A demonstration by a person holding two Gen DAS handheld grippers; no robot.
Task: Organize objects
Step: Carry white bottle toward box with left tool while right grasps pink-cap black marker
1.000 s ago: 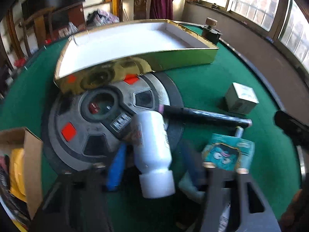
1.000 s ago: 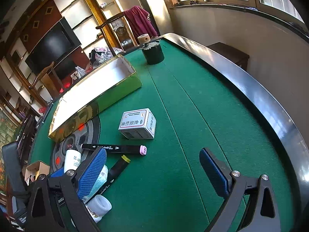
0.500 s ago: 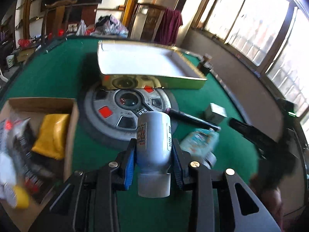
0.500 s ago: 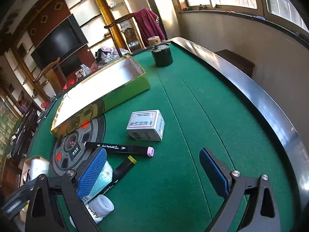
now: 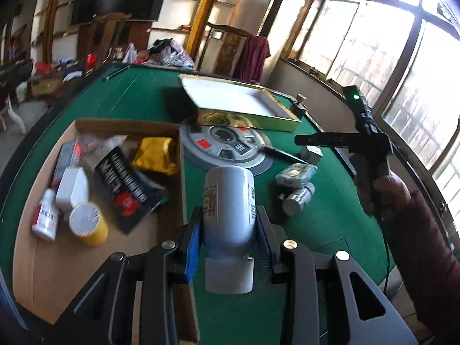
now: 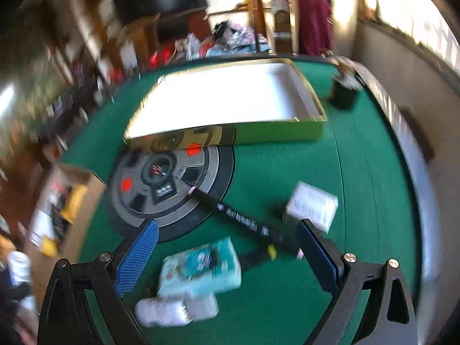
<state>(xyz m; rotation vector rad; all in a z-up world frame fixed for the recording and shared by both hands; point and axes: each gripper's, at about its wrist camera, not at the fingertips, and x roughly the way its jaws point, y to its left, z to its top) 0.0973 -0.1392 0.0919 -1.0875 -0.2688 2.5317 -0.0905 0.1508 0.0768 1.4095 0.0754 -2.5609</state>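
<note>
Fingers of L gripper clamp the white bottle, long axis along the fingers, cap end toward cam. Cardboard box lies just left of the bottle, its near wall right by the L pad, so I judge a short leftward carry drops it in. R gripper wide, jaws closing, nothing gripped; black marker runs diagonally between its pads, teal pack lower left.

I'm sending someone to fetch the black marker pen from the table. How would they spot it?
Start at the round grey dial set into the green table. The black marker pen lies slanting off its rim towards the small white box. It is the long, thin black stick with white lettering and a pink tip.
</note>
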